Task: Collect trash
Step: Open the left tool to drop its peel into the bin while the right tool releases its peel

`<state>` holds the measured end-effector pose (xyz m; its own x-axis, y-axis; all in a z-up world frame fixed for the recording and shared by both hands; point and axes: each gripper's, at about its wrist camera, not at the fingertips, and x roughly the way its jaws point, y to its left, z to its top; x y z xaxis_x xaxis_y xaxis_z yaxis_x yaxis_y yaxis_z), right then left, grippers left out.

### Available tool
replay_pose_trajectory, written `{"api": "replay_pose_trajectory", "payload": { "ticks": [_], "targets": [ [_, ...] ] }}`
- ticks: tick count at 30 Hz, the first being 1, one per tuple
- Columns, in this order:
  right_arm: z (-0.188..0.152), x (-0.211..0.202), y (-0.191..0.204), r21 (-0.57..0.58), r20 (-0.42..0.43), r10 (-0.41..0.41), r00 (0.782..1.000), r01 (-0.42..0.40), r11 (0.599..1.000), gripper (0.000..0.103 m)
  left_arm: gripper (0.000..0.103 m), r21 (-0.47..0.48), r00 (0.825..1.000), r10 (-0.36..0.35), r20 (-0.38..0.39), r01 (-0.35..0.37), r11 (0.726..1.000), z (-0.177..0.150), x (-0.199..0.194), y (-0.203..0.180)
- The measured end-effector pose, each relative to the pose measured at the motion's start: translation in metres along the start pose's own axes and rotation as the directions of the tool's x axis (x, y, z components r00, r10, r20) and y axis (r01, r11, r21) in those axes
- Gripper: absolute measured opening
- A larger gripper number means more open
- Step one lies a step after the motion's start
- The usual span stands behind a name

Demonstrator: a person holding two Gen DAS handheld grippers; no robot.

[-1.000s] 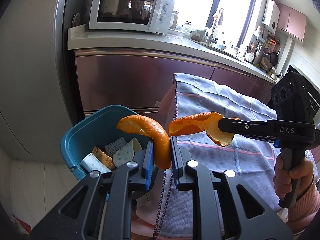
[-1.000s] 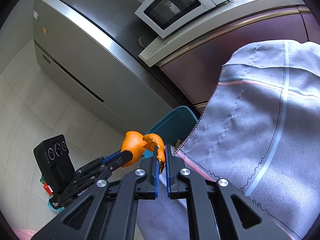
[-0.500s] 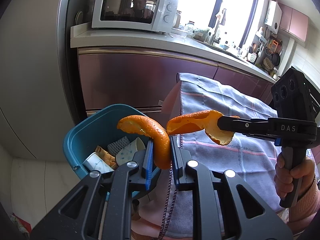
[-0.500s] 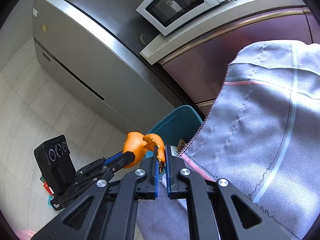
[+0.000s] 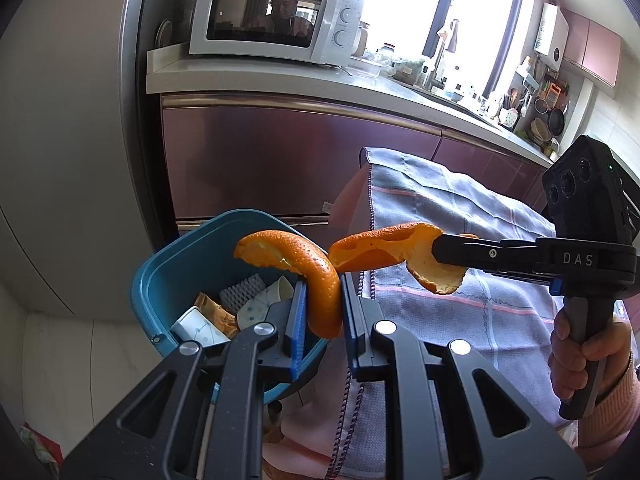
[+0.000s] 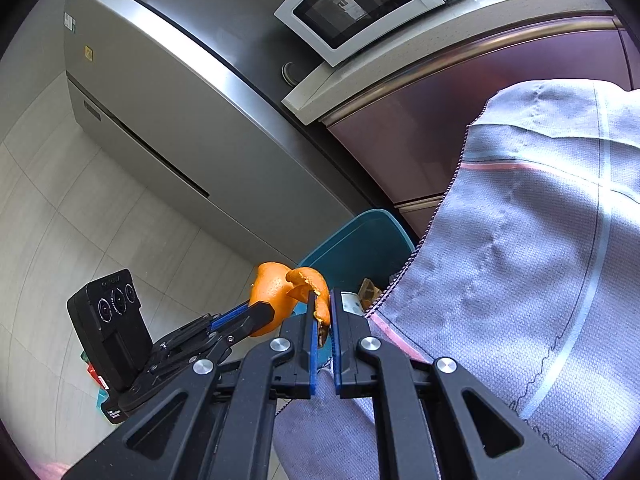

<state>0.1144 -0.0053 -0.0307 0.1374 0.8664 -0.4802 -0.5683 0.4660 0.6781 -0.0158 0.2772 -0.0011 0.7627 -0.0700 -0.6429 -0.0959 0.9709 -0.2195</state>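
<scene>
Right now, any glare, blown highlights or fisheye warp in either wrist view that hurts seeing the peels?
Left wrist view: window blown out white, microwave door mirrors the room, counter edge bows; both orange peels sharp and evenly lit. Right wrist view: black vignette at the corners, bright streak down the fridge, peel in the right gripper partly shaded between the pads.

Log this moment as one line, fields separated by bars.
left gripper: shut on peel | right gripper: shut on second peel | both above bin | bin holds cups, scraps
</scene>
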Motion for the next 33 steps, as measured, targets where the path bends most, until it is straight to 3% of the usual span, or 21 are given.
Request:
{"api": "replay_pose_trajectory", "payload": {
  "ticks": [33],
  "targets": [
    [0.007,0.020,0.004,0.017,-0.035,-0.005,0.999,0.006,1.000,0.005,0.017,-0.037,0.999,0.025,-0.023,-0.026,0.999,0.001,0.015,0.021]
  ]
}}
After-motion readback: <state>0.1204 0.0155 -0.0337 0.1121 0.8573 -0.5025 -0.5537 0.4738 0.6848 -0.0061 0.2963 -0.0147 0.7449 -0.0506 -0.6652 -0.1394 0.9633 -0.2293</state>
